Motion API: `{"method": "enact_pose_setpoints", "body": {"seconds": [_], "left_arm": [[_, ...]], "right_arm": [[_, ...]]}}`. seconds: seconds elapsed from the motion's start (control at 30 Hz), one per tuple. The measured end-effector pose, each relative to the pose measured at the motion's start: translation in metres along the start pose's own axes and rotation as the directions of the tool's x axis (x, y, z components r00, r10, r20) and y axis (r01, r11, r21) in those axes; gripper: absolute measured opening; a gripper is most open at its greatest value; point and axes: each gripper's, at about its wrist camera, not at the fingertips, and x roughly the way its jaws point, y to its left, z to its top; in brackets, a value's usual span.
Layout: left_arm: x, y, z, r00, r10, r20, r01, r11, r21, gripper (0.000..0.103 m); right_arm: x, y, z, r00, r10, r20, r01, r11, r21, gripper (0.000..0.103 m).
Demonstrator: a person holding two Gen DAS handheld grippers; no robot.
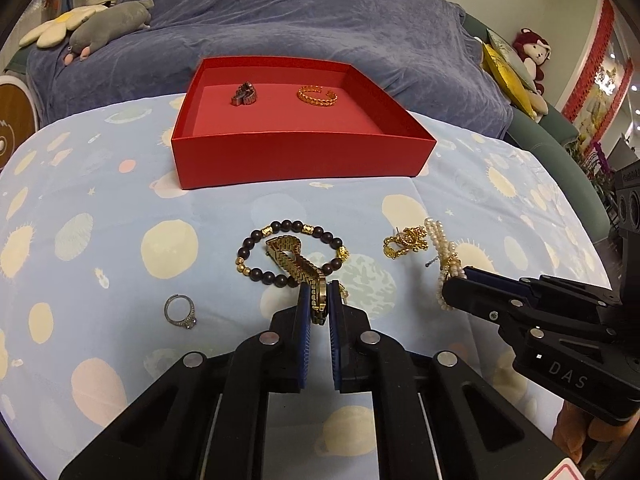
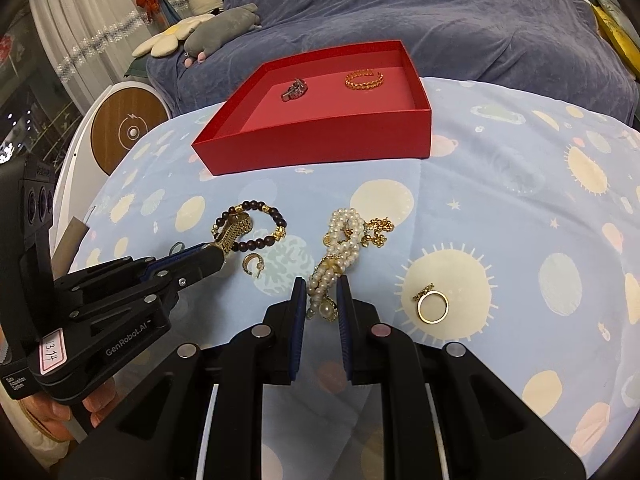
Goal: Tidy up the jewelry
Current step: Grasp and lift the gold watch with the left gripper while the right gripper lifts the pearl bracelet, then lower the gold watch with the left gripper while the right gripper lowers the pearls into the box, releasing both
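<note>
A red box (image 1: 280, 160) (image 2: 320, 148) stands on the patterned cloth and holds a silver watch band (image 1: 244, 95) and a gold chain bangle (image 1: 317, 95). My left gripper (image 1: 319, 300) is shut on a gold watch (image 1: 294, 262) that lies across a dark bead bracelet (image 1: 256, 240). My right gripper (image 2: 320, 294) has its pads close around the near end of a pearl bracelet (image 2: 340, 240), with a small gap on each side. The right gripper also shows in the left wrist view (image 1: 454, 280), beside the pearls (image 1: 446, 252).
A gold brooch (image 1: 406, 242) lies beside the pearls. A silver stone ring (image 1: 180, 311) lies at left. A gold ring (image 2: 433, 306) and a gold hoop earring (image 2: 252, 264) lie on the cloth. A blue blanket (image 1: 320, 20) with plush toys (image 1: 112, 24) lies behind.
</note>
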Motion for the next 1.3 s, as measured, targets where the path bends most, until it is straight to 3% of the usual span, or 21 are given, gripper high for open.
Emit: {"method": "enact_pose_setpoints", "body": {"seconds": [0.23, 0.43, 0.6, 0.7, 0.87, 1.1, 1.3], "left_arm": [[-0.015, -0.002, 0.003, 0.999, -0.025, 0.029, 0.025, 1.000, -0.005, 0.006], [-0.043, -0.001, 0.018, 0.994, -0.071, 0.087, 0.074, 0.997, -0.035, 0.006], [-0.068, 0.002, 0.033, 0.988, -0.070, 0.140, 0.077, 0.996, -0.044, 0.006], [-0.081, 0.005, 0.051, 0.982, -0.079, 0.174, 0.089, 0.995, -0.053, 0.006], [-0.095, 0.005, 0.100, 0.968, -0.024, 0.249, 0.026, 1.000, -0.007, 0.006], [-0.052, 0.021, 0.167, 0.961, 0.053, 0.270, -0.055, 0.999, -0.002, 0.006], [0.014, 0.048, 0.189, 0.982, 0.033, 0.188, -0.021, 0.998, -0.063, 0.006]], "right_arm": [[-0.002, 0.007, 0.004, 1.000, 0.008, 0.016, -0.008, 1.000, -0.010, 0.015], [-0.016, 0.014, 0.014, 0.998, 0.021, 0.061, -0.020, 0.999, -0.026, 0.015], [-0.030, 0.015, 0.024, 0.995, 0.035, 0.094, -0.033, 0.999, -0.021, 0.015], [-0.041, 0.019, 0.037, 0.992, 0.044, 0.122, -0.041, 0.999, -0.030, 0.015], [-0.055, 0.027, 0.086, 0.980, 0.044, 0.193, -0.031, 0.997, -0.073, 0.015], [-0.012, 0.019, 0.160, 0.976, 0.011, 0.218, 0.009, 0.996, -0.087, 0.015], [0.055, -0.006, 0.182, 0.993, 0.000, 0.120, 0.005, 0.999, -0.041, 0.015]]}}
